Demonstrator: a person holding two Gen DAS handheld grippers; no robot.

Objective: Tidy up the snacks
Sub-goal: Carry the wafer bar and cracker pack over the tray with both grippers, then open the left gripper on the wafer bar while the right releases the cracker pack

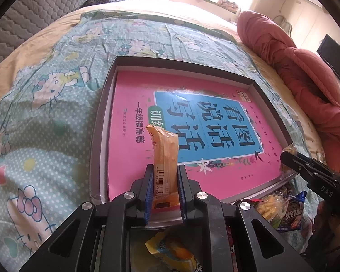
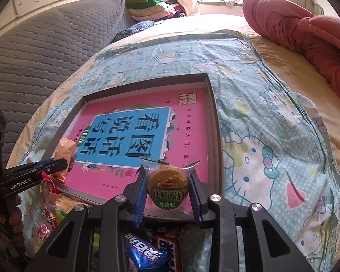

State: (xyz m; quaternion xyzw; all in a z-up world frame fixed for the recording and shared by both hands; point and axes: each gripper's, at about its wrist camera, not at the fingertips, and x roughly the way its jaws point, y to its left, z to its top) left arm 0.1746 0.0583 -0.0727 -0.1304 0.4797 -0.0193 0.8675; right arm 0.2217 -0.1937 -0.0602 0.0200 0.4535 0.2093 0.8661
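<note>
Left claw (image 1: 163, 181): clenched on an orange snack packet (image 1: 164, 156), which stands upright between the blue pads, its long axis running along the fingers and away from the camera.
Right claw (image 2: 167, 188): clenched on a round cracker in a clear wrapper (image 2: 167, 185), held flat-faced toward the camera, wrapper ends flaring past the pads.
Key relation: both packets hang over the near edge of the shallow grey box (image 1: 102, 122); its open floor, lined with a pink workbook (image 1: 133, 104), lies straight ahead and below each claw.
Nearer hand: neither clearly; the left packet sits by the box's left side, the cracker toward its right.
Judged next move: lower and let go inside the box, probably.
Remaining snacks: a loose pile (image 1: 276, 206) on the bed just before the box, still unsorted.
Left view only: barcode on the orange packet, and a yellow packet (image 1: 170, 253) beneath the claw.
Right view only: cracker label, blue foil packet (image 2: 145, 256) below.
</note>
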